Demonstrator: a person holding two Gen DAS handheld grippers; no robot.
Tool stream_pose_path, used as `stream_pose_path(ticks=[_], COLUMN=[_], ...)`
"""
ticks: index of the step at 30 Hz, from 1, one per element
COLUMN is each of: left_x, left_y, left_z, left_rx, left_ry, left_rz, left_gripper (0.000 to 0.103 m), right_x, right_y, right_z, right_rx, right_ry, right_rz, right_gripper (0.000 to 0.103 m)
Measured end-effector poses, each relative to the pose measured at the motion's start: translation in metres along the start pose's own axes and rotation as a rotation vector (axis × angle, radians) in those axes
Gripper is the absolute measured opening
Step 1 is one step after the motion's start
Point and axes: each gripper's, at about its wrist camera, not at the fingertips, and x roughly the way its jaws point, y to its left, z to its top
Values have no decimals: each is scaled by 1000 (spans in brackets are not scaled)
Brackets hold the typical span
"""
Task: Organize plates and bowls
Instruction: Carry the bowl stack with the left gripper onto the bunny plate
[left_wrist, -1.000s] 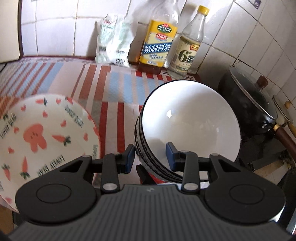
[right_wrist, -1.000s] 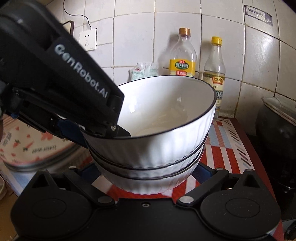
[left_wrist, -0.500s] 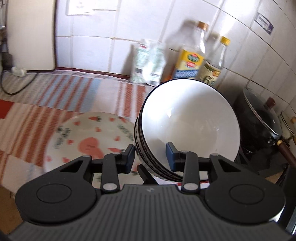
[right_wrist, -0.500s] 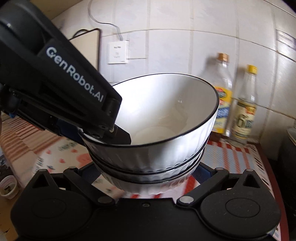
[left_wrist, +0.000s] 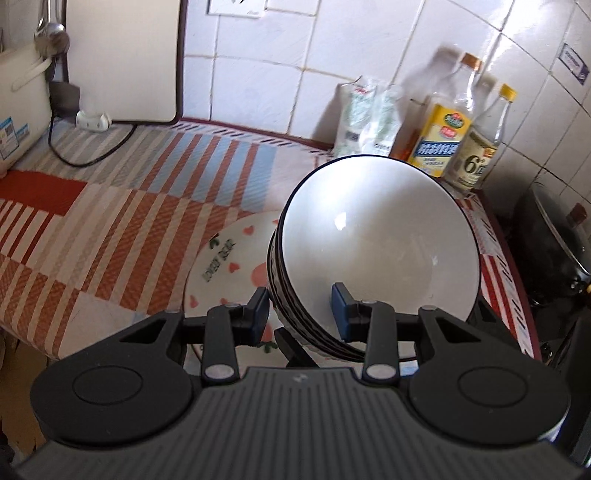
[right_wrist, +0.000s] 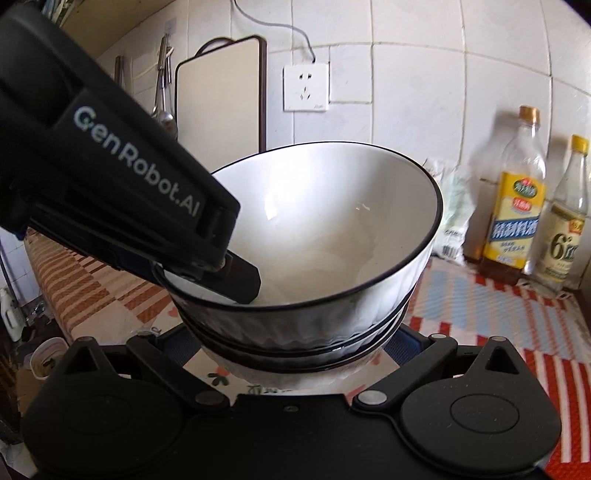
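A stack of white bowls with black rims (left_wrist: 380, 251) hangs in the air over a carrot-print plate (left_wrist: 225, 266) that lies on the striped cloth. My left gripper (left_wrist: 300, 313) is shut on the near rim of the stack, one finger inside, one outside. In the right wrist view the stack (right_wrist: 314, 258) fills the middle, with the left gripper's body (right_wrist: 122, 184) clamped on its left rim. My right gripper (right_wrist: 295, 339) has its fingers around the base of the stack; its tips are hidden under the bowls.
Two bottles (left_wrist: 443, 136) and a white bag (left_wrist: 365, 118) stand against the tiled wall. A dark lidded pot (left_wrist: 554, 243) sits at the right. A cutting board (right_wrist: 221, 96), socket (right_wrist: 306, 86) and cable are at the back left.
Both grippers have carried the bowl stack up and leftward; it now hangs over the carrot plate. The grip on the stack is unchanged.
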Motion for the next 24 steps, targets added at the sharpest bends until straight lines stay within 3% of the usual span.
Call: stream_pose_path(ticks=[15, 24], left_x=[35, 37], left_y=[21, 26], left_z=[-1, -4], left_rx=[-45, -79], left_ry=[75, 71], left_rz=[-1, -15], left_gripper=[34, 34], right_x=[31, 39], right_y=[0, 6], right_z=[-9, -8], right_rx=[-9, -56], right_ry=[86, 117], right_rz=[3, -27], right_gripper=[103, 103])
